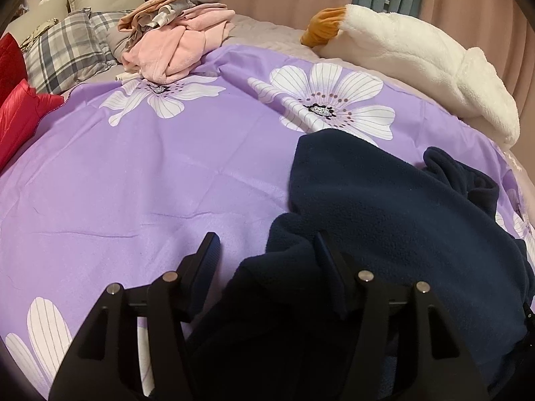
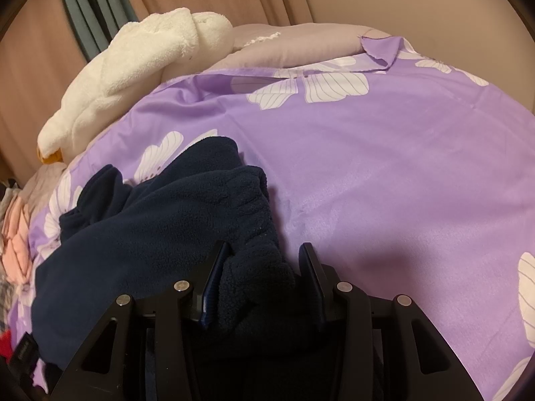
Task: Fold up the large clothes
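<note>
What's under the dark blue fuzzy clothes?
The navy fleece garment lies on a purple flowered bedsheet, which shows all around it. Whatever sits directly beneath the fleece is covered.

No legible text anywhere. Only candidate: small dark tag (image 2: pixel 23 351) at lower-left edge of right wrist view, print too small to read.

Garment bunched on the bedspread between both grippers

In the left wrist view the fleece garment (image 1: pixel 384 207) lies lower right on the bedspread (image 1: pixel 150 173), reaching in between the left gripper (image 1: pixel 264 250) fingers at bottom centre; a clothes pile (image 1: pixel 174 40) sits upper left, pillows (image 1: pixel 67 46) left of it, a plush toy (image 1: pixel 418 67) upper right. In the right wrist view the garment fills the lower left, its bunched edge inside the right gripper (image 2: pixel 264 264)
</note>
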{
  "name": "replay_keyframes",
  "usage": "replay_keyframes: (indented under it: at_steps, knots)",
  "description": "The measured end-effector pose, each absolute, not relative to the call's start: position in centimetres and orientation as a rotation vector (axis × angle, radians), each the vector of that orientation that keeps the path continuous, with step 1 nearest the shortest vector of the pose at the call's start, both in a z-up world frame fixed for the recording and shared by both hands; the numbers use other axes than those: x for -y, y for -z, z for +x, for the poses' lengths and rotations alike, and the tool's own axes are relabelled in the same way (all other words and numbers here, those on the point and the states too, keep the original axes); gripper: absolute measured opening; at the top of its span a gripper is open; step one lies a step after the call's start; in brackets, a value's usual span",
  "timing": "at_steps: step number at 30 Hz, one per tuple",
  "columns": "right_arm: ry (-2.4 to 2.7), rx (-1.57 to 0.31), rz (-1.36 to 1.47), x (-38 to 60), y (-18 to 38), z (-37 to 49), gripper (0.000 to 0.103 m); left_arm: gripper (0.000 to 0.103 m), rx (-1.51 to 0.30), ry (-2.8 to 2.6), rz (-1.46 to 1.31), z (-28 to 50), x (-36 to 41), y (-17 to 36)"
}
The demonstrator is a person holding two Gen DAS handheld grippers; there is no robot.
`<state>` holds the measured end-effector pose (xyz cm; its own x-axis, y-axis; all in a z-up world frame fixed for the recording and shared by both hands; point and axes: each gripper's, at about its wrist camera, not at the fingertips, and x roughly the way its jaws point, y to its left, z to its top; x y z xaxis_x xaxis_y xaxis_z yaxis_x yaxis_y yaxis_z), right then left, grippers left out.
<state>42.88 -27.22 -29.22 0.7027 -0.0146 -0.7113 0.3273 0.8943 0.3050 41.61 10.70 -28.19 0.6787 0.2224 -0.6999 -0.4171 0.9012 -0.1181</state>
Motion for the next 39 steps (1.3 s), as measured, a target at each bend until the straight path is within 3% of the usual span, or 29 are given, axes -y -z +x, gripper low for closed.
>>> replay_keyframes:
  at_steps: [33,39]
  knots:
    - [0.196,-0.775,0.443,27.2,29.3,42.9,0.044,0.061,-0.745,-0.364,-0.282,41.5,-10.7,28.2]
    - [0.156,-0.755,0.505,27.9,29.4,42.5,0.049,0.076,-0.737,-0.362,-0.376,40.8,-12.2,28.5]
